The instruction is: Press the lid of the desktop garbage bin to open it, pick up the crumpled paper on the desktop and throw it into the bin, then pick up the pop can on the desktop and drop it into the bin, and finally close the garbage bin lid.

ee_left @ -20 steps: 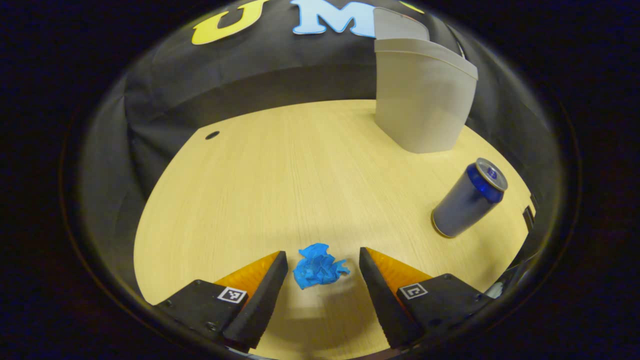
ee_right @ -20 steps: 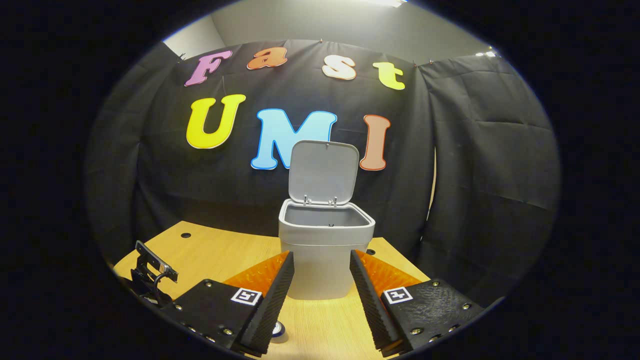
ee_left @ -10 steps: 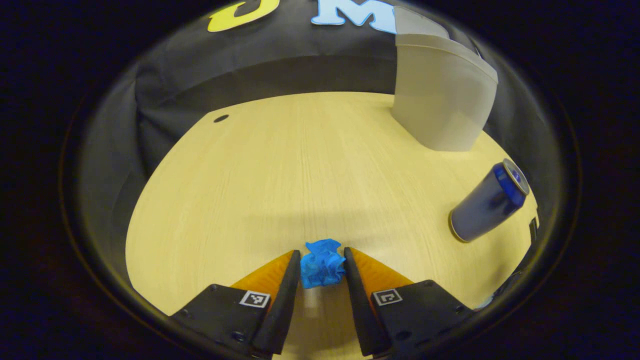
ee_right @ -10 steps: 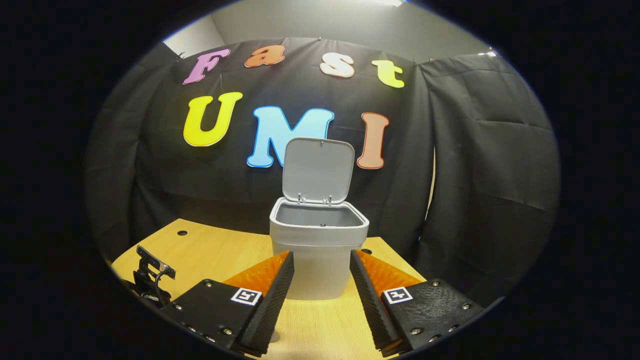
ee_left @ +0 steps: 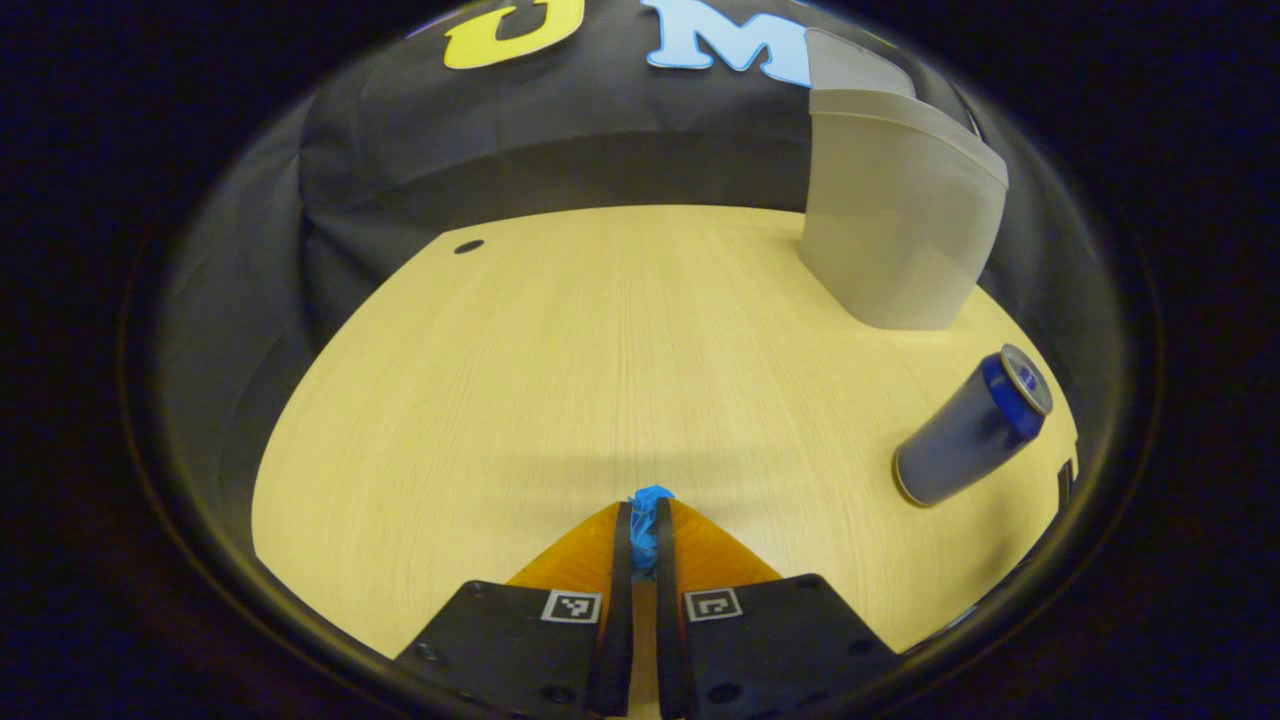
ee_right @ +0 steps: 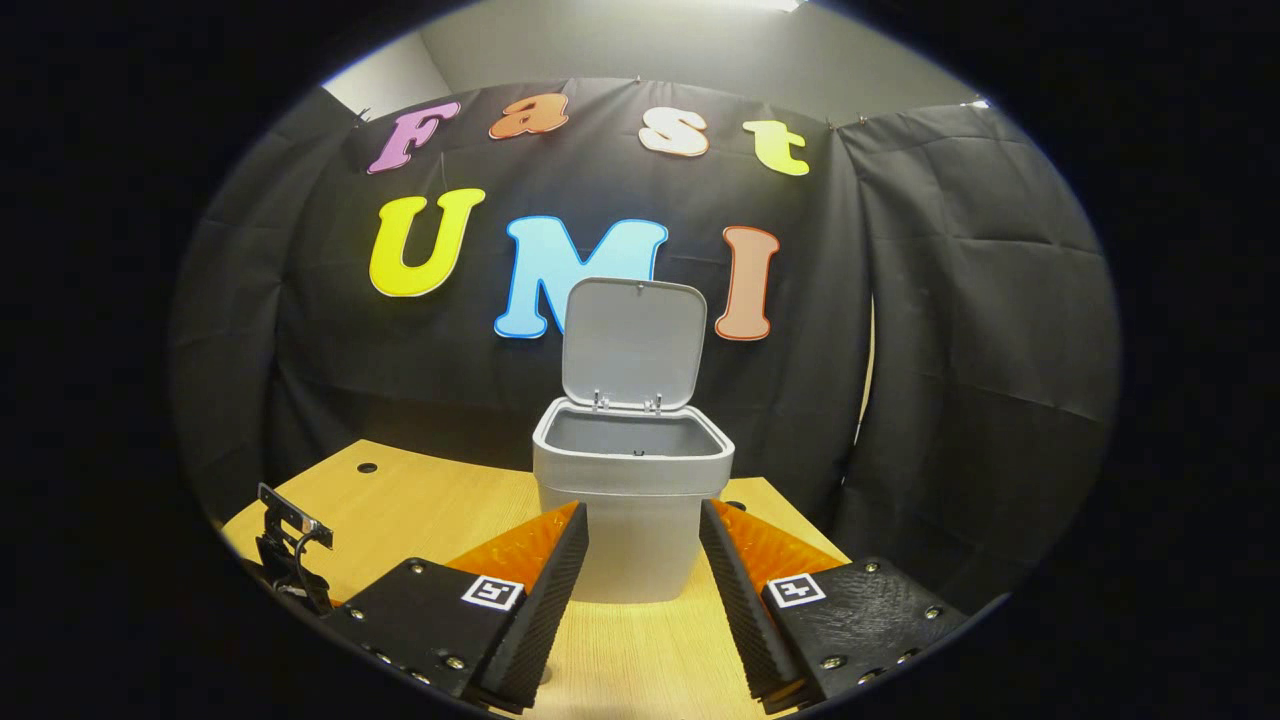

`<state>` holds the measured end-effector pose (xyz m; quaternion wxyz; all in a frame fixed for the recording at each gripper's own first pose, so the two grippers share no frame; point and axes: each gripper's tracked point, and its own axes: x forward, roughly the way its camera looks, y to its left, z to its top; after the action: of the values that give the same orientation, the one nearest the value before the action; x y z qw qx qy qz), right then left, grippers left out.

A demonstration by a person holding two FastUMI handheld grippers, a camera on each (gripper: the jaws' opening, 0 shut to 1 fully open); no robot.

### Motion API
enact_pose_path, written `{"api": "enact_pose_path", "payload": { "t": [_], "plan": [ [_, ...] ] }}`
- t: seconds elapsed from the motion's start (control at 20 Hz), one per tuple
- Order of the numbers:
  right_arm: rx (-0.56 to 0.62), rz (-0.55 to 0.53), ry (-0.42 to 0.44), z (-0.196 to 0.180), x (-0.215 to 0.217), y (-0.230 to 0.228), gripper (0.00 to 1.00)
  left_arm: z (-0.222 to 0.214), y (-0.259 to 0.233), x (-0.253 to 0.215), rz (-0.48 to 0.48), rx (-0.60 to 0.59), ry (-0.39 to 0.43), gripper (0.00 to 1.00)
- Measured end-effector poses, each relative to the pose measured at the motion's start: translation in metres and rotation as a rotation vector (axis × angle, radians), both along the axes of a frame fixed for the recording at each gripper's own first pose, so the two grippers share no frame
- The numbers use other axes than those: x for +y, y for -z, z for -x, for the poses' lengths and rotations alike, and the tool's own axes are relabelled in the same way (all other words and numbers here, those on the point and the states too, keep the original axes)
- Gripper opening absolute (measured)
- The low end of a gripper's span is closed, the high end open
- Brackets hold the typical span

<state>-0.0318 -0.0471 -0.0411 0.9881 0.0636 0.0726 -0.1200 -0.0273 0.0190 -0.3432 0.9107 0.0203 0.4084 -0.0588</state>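
In the left gripper view my left gripper (ee_left: pixel 641 535) is shut on the crumpled blue paper (ee_left: pixel 648 498), squeezed thin between the fingers just above the wooden desktop (ee_left: pixel 560 380). A blue pop can (ee_left: pixel 968 428) stands to its right, and the grey bin (ee_left: pixel 895 220) is at the far right. In the right gripper view the grey bin (ee_right: pixel 628 510) stands straight ahead with its lid (ee_right: pixel 633 343) raised upright. My right gripper (ee_right: pixel 640 535) hovers open in front of the bin with nothing between its fingers.
The desktop (ee_right: pixel 420 500) has a small round hole (ee_left: pixel 467 246) near its far left corner. Black cloth walls close the booth behind and to the sides. The left gripper's back end (ee_right: pixel 290 545) shows at the lower left of the right gripper view.
The left gripper's fingers closed from wide apart onto the blue paper, crushing it flat. The right gripper stayed open, drifting slightly; the bin lid stayed up.
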Motion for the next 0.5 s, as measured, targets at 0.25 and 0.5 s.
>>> {"api": "enact_pose_path", "payload": {
  "t": [0.25,0.5],
  "plan": [
    [-0.021,-0.014,0.006,0.005,-0.012,0.001,0.74,-0.011,-0.048,-0.02,-0.009,-0.172,0.058,0.16],
    [-0.036,-0.037,0.023,0.01,-0.025,0.003,0.74,-0.024,-0.106,-0.052,0.024,-0.286,0.087,0.16]
  ]
}}
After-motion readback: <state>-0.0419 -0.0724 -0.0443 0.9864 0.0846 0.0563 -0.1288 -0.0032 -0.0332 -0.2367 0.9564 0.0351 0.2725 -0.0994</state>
